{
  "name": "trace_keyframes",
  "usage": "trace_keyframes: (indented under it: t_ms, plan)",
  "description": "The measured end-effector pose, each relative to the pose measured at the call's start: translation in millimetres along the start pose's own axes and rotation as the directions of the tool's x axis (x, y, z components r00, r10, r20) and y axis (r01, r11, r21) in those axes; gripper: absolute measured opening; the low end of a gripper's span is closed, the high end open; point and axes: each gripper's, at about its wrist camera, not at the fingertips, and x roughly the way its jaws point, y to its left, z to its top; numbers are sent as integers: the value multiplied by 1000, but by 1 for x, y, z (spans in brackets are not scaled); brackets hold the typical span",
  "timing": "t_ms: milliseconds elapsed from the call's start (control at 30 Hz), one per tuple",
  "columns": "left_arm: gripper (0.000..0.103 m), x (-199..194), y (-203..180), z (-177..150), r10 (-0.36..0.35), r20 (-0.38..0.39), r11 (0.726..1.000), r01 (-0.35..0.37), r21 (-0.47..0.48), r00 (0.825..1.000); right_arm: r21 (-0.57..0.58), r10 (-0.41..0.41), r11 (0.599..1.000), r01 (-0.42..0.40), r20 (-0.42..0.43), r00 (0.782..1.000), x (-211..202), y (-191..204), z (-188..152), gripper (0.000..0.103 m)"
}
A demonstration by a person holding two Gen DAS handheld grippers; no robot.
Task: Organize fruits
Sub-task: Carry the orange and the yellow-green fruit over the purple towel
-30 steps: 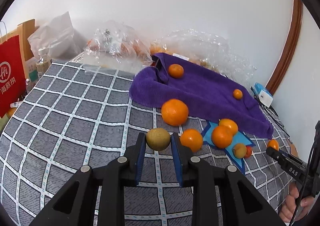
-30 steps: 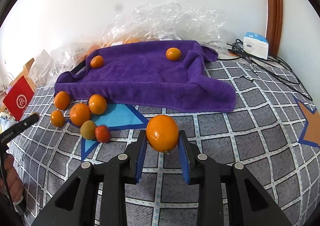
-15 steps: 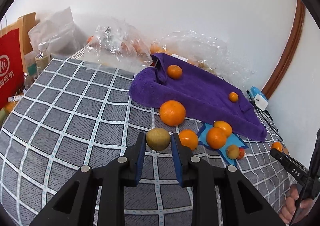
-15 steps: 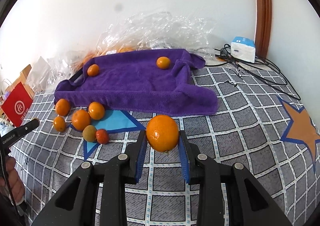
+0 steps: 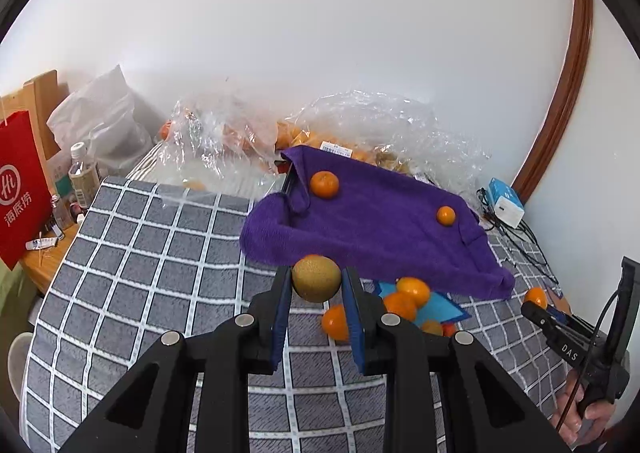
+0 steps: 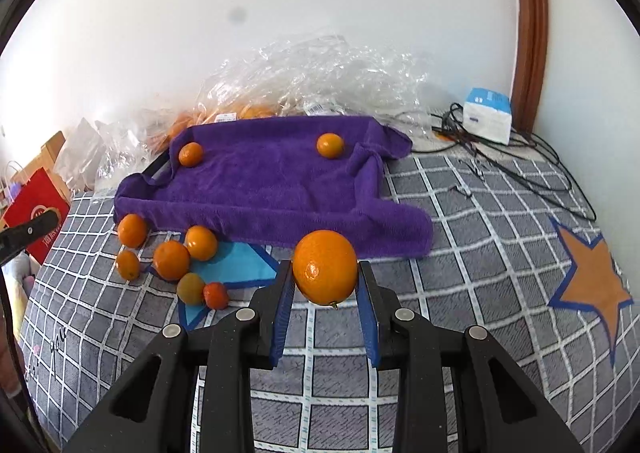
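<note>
Green-brown fruit clamped in left gripper, orange clamped in right gripper.

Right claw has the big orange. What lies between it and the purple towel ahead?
In the right wrist view, only bare checked blanket lies between the big orange in the right claw and the purple towel; the loose fruit cluster sits off left.

We are counting two oranges on the purple towel, four loose on the checked blanket, one large orange held; two greenish-brown fruits, one small red fruit, two grippers
</note>
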Motion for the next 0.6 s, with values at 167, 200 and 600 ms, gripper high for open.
trace_keyframes:
  t_ms: [167,200,600]
  plan:
    - [25,5,-2,19,5,12,1000,-5,-6,1000,-6,1,1000,-1,6,1000,2,2,22,31]
    - [25,7,-3,24,10,18,1000,-10,-1,1000,-6,2,1000,-2,9,1000,2,2,27,31]
    - [25,40,-2,71,1,20,1000,-1,-26,1000,-21,0,1000,1,42,999,26,4,97,31]
